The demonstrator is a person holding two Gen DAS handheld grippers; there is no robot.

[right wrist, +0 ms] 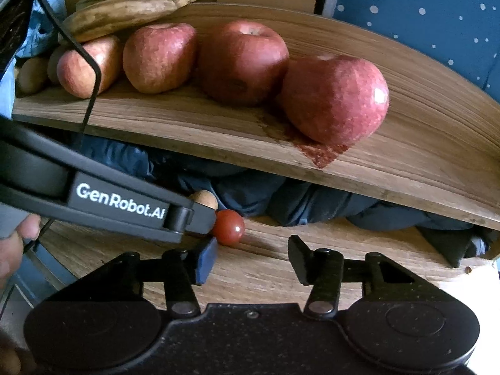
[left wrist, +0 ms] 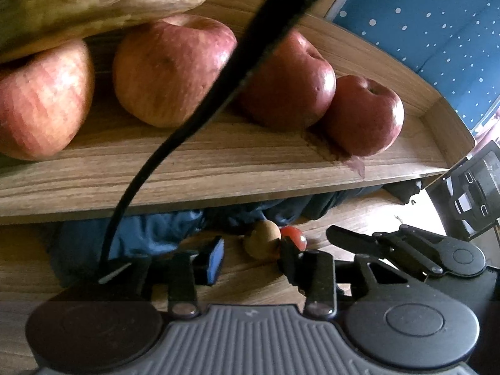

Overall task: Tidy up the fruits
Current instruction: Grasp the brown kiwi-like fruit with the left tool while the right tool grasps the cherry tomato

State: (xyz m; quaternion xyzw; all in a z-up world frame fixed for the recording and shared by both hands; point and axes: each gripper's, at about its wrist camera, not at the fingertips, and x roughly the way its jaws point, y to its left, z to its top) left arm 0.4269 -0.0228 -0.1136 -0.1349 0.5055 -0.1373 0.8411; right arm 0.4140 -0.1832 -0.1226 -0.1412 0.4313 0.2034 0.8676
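Observation:
Several red apples (left wrist: 168,72) (right wrist: 334,100) stand in a row on a raised wooden shelf (left wrist: 218,162) (right wrist: 406,156), with browned bananas (left wrist: 93,3) (right wrist: 125,9) at its left end. On the table below lie a small red tomato (left wrist: 293,237) (right wrist: 229,226) and a brown kiwi (left wrist: 262,240) (right wrist: 204,199). My left gripper (left wrist: 253,257) is open and empty, just short of the kiwi and tomato. My right gripper (right wrist: 253,261) is open and empty, the tomato just beyond its left finger. The left gripper's body (right wrist: 118,209) crosses the right wrist view.
A black cable (left wrist: 187,118) hangs across the left wrist view. Dark blue cloth (left wrist: 156,231) (right wrist: 281,200) is bunched under the shelf. A blue polka-dot fabric (left wrist: 437,25) lies behind the shelf. More kiwis (right wrist: 31,75) sit at the shelf's far left. The right gripper (left wrist: 406,250) shows at right.

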